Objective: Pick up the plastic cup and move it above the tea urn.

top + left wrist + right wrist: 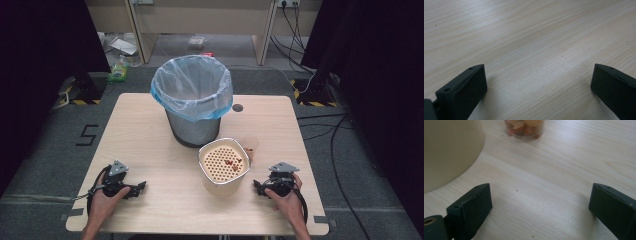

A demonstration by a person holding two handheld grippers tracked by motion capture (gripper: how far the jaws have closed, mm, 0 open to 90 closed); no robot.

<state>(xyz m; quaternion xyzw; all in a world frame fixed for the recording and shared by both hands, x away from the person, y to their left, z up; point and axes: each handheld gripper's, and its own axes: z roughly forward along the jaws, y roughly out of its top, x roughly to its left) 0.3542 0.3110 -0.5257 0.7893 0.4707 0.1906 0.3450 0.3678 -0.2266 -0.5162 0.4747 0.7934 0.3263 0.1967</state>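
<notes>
A cream strainer bowl [224, 167] with a perforated insert stands at the middle of the wooden table [150, 130]; a few reddish scraps lie on the insert. Its cream wall [449, 150] is at the left in the right gripper view. A small clear cup [249, 146] with reddish and orange bits stands just behind and right of the bowl; the cup [525, 128] is ahead of the right jaws. My left gripper [142, 186] rests open on the table at the front left, with bare wood between its jaws [539, 82]. My right gripper [256, 185] rests open at the front right, beside the bowl [540, 205].
A grey waste bin [193, 98] lined with a pale blue bag stands at the back middle of the table, just behind the bowl. A dark round hole [237, 107] is in the tabletop to the bin's right. Cables and stands are on the floor around the table.
</notes>
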